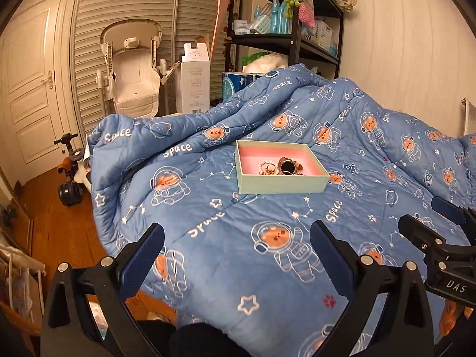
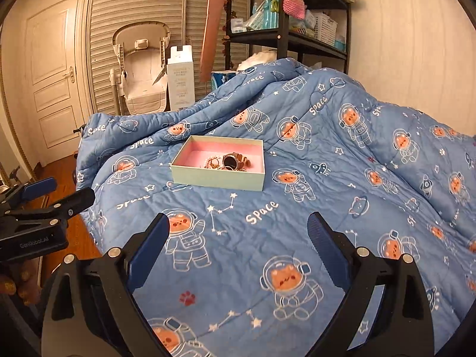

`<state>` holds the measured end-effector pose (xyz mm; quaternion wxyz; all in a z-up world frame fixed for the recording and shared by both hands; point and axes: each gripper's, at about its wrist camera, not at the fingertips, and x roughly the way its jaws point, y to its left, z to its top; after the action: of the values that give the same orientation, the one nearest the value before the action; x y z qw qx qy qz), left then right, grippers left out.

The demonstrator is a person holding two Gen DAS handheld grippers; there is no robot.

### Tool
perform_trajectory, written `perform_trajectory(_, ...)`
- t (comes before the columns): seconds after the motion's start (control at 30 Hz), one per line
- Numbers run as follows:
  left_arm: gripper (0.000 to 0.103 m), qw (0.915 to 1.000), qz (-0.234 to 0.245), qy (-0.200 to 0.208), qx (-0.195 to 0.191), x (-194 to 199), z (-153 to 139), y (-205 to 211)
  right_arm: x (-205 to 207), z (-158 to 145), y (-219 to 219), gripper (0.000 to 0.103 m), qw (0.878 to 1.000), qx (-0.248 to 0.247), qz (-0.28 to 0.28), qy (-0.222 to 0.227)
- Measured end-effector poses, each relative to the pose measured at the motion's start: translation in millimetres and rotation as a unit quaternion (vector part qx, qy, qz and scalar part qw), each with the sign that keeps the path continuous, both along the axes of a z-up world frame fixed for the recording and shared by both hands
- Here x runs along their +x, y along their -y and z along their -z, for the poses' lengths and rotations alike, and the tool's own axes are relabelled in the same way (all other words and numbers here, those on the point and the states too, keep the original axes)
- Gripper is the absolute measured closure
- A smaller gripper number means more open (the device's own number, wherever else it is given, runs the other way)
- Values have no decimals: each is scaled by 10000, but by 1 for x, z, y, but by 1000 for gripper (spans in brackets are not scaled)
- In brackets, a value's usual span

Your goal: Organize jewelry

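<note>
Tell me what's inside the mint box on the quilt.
Inside the box, on its pink lining, lies a jewelry pile: a round dark-centred piece, a pearly bracelet and gold bits. The near wall hides the pile's front edge, so a count is impossible.

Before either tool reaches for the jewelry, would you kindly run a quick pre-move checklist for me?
1. Left tool open and empty: ok.
2. Right tool open and empty: ok.
3. Box uncovered, sitting on the quilt: ok.
4. Jewelry inside the box, at the near right: ok.
5. Pieces separate, not tangled: cannot tell; they lie heaped together.
6. Path from both tools to box free of objects: ok.
</note>
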<state>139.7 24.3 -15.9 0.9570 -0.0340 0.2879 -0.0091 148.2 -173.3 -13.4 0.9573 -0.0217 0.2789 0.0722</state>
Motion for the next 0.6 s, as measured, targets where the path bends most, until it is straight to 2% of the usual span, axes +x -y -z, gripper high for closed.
perform_trajectory(0.13,7,9999,103,-7,-49,-39,-8,2,-41,-9,1,10,9999,-27,108,127)
perform_trajectory(0.37,7,9996,28,295,27,-101,-24,6,-94,-25,1,10,9990,-110,122,418)
perform_trajectory(0.43,7,9991,-53,414,71,-116,-26,7,-111,-28,-1,9,9982,-228,98,547)
perform_trajectory(0.6,7,9981,-188,576,139,-142,-28,9,-146,-32,-1,6,9974,-109,172,693)
